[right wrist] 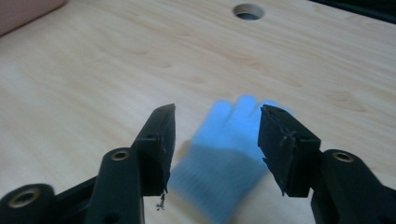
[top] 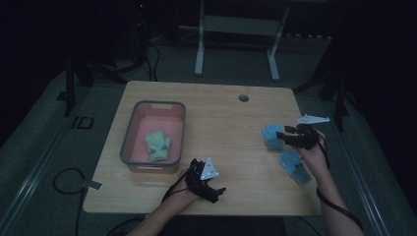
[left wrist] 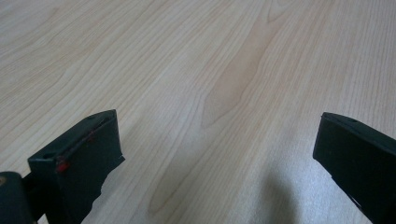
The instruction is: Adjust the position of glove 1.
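In the right gripper view the blue glove (right wrist: 224,154) is smeared by motion, its fingertips soft and its knit unreadable, and its cuff runs off the bottom edge. The right tool (right wrist: 215,140) straddles it, yet whether the pads touch the fabric cannot be told. In the high view that tool (top: 282,133) covers part of the glove (top: 272,136), and the dim light leaves the second blue glove (top: 295,166) partly under the person's hand. The greenish item (top: 158,145) in the pink bin (top: 129,132) is too small and dark to identify. In the left gripper view both jaws are cut by the frame edges
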A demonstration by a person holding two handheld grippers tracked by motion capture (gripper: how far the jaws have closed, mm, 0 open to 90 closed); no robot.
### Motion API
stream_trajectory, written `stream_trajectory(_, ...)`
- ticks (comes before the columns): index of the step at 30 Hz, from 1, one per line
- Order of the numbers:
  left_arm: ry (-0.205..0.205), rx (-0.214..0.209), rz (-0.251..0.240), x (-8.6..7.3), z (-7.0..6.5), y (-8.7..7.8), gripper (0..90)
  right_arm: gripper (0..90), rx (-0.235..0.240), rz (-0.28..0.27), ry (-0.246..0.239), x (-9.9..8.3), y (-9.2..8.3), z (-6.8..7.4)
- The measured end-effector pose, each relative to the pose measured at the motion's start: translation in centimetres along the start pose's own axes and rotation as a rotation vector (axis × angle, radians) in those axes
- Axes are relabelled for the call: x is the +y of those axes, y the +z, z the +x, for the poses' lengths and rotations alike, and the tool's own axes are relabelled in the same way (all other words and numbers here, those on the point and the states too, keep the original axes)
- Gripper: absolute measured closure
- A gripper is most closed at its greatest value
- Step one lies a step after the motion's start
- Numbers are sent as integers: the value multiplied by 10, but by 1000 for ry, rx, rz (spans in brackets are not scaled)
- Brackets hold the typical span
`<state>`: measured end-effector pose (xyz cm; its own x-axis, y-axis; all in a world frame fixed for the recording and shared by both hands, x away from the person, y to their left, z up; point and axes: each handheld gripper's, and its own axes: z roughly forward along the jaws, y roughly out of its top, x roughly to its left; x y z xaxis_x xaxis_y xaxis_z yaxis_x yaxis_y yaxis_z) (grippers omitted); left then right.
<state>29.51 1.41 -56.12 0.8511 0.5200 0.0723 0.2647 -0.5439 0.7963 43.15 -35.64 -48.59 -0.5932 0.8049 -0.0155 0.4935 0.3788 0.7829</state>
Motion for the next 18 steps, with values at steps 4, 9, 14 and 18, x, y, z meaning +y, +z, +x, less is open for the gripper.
stream_trajectory(4,14,11,3,-2,-1,0,14,493,-6,10,22,4,9,-7)
stream_trajectory(9,10,12,-6,-4,2,-1,14,534,8,60,28,4,27,-13)
stream_trajectory(14,22,17,-24,-5,2,-2,13,535,-4,137,49,-9,50,-19)
stream_trajectory(18,21,18,-33,-6,3,-3,14,540,-14,170,44,-16,59,-22)
